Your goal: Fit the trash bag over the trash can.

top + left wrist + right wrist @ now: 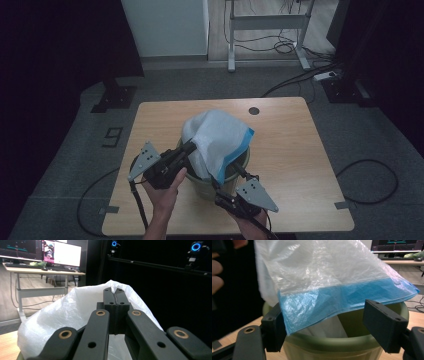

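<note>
Crinkly white plastic bag [215, 137] with a blue band hung over the round green bin [235, 172], pinched in the closed left tongs [189, 146], right tongs [227, 178] gaping, holding nothing.

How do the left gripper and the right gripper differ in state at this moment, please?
The left gripper has its jaws shut, pinching the white part of the plastic bag; the right gripper has its jaws wide open, with the bag's blue edge hanging between them, not pinched. The left gripper sits higher against the bag, while the right gripper is level with the rim of the green bin. Both point at the same bag over the bin.
</note>
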Available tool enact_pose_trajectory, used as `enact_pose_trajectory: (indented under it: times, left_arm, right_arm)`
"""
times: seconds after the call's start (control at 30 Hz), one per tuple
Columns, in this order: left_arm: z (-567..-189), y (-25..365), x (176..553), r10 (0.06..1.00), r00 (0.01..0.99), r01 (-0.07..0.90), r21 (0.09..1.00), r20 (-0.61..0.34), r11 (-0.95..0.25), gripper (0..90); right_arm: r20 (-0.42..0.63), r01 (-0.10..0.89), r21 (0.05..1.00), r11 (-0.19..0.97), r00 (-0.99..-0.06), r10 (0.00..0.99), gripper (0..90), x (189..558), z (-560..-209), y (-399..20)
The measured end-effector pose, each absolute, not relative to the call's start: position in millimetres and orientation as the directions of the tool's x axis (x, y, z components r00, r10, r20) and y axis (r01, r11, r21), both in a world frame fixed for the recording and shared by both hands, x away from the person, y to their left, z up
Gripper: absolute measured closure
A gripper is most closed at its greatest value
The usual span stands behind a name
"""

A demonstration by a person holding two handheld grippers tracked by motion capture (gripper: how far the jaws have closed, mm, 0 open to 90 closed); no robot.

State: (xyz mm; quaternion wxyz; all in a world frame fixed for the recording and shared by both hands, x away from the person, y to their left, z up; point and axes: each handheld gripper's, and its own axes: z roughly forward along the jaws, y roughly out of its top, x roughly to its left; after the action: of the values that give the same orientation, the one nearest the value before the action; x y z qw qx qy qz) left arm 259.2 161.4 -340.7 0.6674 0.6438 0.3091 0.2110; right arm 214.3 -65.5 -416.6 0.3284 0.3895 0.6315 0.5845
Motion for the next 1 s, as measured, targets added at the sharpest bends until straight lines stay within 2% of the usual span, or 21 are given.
enact_pose_trajectory:
  times: [0.13, 0.3, 0.57, 0.67, 0.77, 0.9, 1.0]
  left_arm:
    - [-336.8, 158.5, 259.9, 0.675, 0.724, 0.117, 0.989, -0.144, 0.086, 90.0]
    - [-332.7, 153.5, 258.1, 0.665, 0.735, 0.11, 0.991, -0.133, 0.076, 90.0]
    - [-331.6, 149.6, 261.7, 0.67, 0.731, 0.119, 0.991, -0.133, 0.066, 90.0]
    - [-332.4, 149.9, 263.1, 0.665, 0.733, 0.128, 0.989, -0.141, 0.069, 90.0]
    - [-331.4, 148.8, 261.0, 0.66, 0.738, 0.124, 0.99, -0.141, 0.073, 90.0]
    - [-327.4, 147.4, 258.4, 0.65, 0.748, 0.114, 0.991, -0.136, 0.075, 90.0]
    - [-325.2, 147.8, 257.9, 0.637, 0.759, 0.113, 0.991, -0.134, 0.073, 90.0]
  right_arm:
    - [0.065, 0.111, 0.994, -0.013, -0.481, 0.874, 26.1, 209.4, -416.3, -64.6]
    - [0.037, 0.108, 0.994, 0.015, -0.463, 0.886, 27.2, 220.3, -417.9, -62.5]
    - [0.031, 0.093, 0.996, 0.017, -0.487, 0.873, 25.6, 220.4, -413.2, -55.9]
    - [0.025, 0.075, 0.997, 0.012, -0.48, 0.877, 28.0, 217.2, -410.4, -55.7]
    - [0.024, 0.1, 0.995, 0.024, -0.459, 0.888, 29.8, 223.3, -409.9, -56.4]
    - [-0.002, 0.123, 0.99, 0.063, -0.444, 0.896, 36.2, 232.8, -410.9, -54.1]
    - [-0.019, 0.115, 0.99, 0.081, -0.458, 0.889, 49.3, 240.7, -410.0, -57.6]
